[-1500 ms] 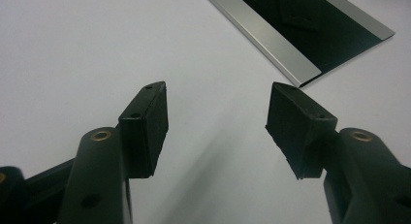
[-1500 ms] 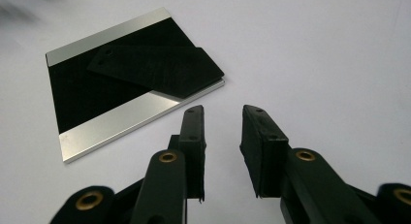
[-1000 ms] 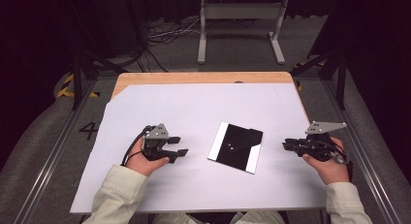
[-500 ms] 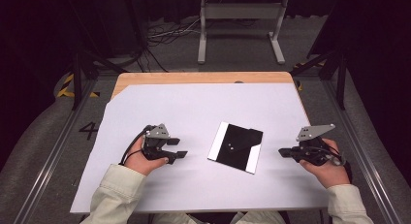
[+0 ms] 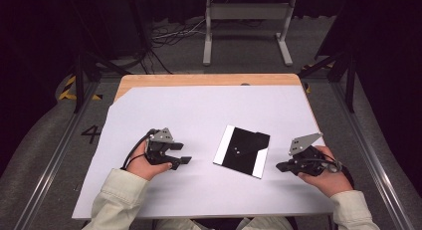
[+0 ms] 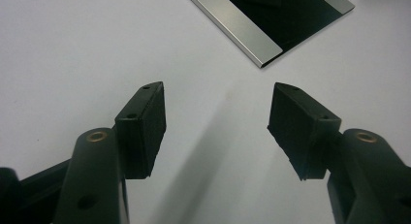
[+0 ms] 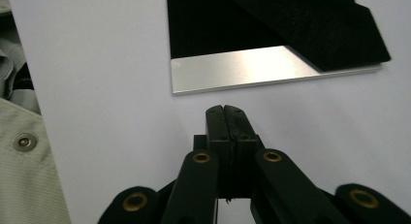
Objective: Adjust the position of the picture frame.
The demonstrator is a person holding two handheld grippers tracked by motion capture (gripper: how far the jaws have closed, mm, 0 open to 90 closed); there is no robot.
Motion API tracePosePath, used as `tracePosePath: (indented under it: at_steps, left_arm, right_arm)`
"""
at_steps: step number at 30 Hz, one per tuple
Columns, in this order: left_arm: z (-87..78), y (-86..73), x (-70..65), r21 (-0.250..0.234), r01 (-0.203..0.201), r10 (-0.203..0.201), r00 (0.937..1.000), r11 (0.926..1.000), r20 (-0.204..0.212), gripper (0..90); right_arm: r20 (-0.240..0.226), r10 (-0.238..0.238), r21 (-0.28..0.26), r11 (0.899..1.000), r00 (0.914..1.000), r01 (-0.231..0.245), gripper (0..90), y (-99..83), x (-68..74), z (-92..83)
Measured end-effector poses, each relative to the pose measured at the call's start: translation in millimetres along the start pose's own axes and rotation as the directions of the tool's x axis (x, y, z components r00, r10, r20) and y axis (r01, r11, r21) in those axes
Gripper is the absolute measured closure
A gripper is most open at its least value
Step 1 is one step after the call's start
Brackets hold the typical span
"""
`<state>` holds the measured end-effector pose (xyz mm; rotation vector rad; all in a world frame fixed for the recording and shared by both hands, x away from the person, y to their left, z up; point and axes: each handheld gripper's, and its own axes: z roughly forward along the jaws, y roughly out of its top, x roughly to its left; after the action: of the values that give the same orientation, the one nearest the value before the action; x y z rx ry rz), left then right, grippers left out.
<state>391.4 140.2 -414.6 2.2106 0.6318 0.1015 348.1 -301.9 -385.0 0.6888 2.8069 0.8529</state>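
On white table sheet [image 5: 199, 120], black plate with silver edges [image 5: 242, 151] lies flat between grippers. Left gripper [image 5: 183, 160] near it, jaws opening wide, empty. Right gripper [image 5: 282, 167] just beside its edge, jaws pressed together, holding nothing.

The left claw [image 6: 217, 122] gapes empty over the white bench [image 6: 72, 44]; a black plate [image 6: 286, 18] with silver edges lies at the frame's top.

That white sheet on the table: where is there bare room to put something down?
The white sheet is bare between its far edge and the black-and-silver plate. Down the left, beyond the left gripper, is free too. It is crowded along the near side: left gripper, plate, right gripper.
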Motion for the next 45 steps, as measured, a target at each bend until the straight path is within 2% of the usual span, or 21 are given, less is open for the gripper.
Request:
tracePosePath:
  at_steps: [12, 20, 25, 30, 37, 45]
  left_arm:
    - [2.6, -1.2, 0.4, 0.011, 0.003, -0.003, 1.0000, 0.9999, 0.004, 37.2]
    - [1.1, -1.1, 0.4, 0.009, 0.002, -0.002, 1.0000, 1.0000, 0.000, 36.2]
    - [2.1, -0.5, -0.7, 0.005, -0.003, 0.003, 1.0000, 1.0000, 0.005, 34.7]
    - [2.3, -1.0, -0.1, 0.004, 0.006, -0.006, 1.0000, 1.0000, 0.003, 34.1]
    - [4.5, 1.1, 0.1, 0.003, 0.002, -0.002, 0.9999, 1.0000, 0.010, 33.3]
    - [8.8, 2.0, 2.0, 0.005, 0.007, -0.007, 0.9999, 1.0000, 0.012, 32.6]
  right_arm:
    - [-0.079, -0.073, 0.053, 0.996, 0.9943, 0.077, 89.8, 9.8, 11.5, 28.9]
    - [-0.102, -0.100, 0.076, 0.991, 0.9897, 0.108, 89.8, 12.9, 17.0, 40.4]
    - [-0.095, -0.114, 0.090, 0.988, 0.9889, 0.123, 89.9, 13.4, 18.0, 51.1]
    - [-0.091, -0.120, 0.056, 0.991, 0.9886, 0.125, 90.0, 13.0, 16.6, 52.7]
    - [-0.049, -0.114, 0.028, 0.993, 0.9923, 0.115, 90.0, 14.8, 15.5, 52.7]
    - [-0.078, -0.112, -0.016, 0.994, 0.9907, 0.111, 90.0, 22.8, 13.8, 61.3]
